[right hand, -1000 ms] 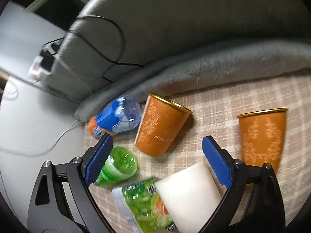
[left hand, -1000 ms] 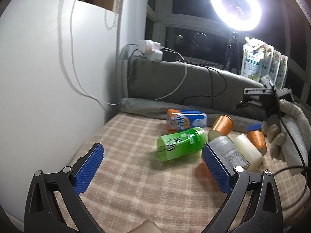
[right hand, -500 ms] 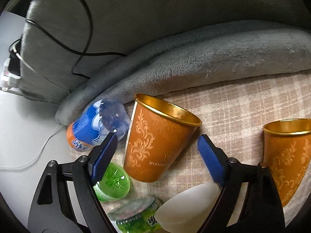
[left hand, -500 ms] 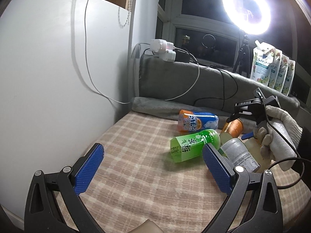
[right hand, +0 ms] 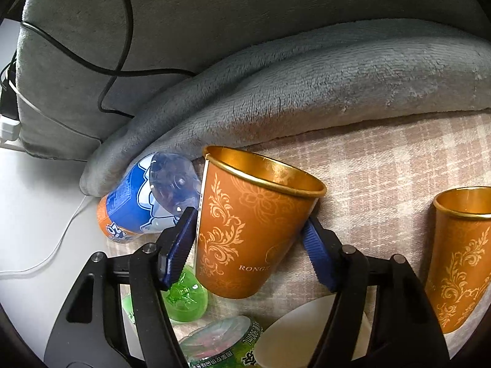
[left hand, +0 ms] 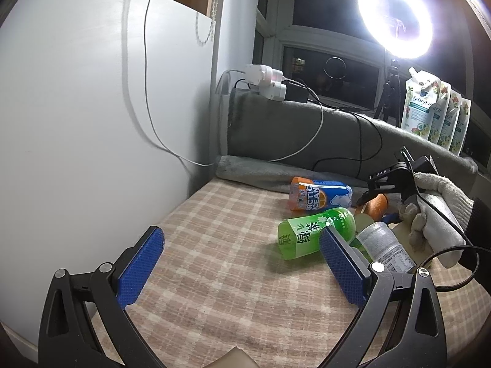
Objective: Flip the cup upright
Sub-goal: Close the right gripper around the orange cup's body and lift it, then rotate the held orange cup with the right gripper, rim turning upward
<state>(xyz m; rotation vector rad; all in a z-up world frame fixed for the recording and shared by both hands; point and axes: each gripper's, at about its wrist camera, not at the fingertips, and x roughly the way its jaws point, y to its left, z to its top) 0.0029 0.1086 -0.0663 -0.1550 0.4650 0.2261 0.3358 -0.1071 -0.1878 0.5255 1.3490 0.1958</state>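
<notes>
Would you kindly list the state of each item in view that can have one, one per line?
Right gripper: closed on the leaning cup's sides.
Left gripper: open, holding nothing.
Gripped orange cup: tilted, mouth up.
Second orange cup: upright.
Arctic Ocean bottle: lying down.
Green tea bottle: lying down.
Ring light: on.

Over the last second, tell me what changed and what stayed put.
The right gripper moved in on the left orange cup and narrowed its fingers around it; they now sit at its sides, apparently gripping. The left gripper stayed open, holding nothing. The second orange cup and the bottles lie as before.
</notes>
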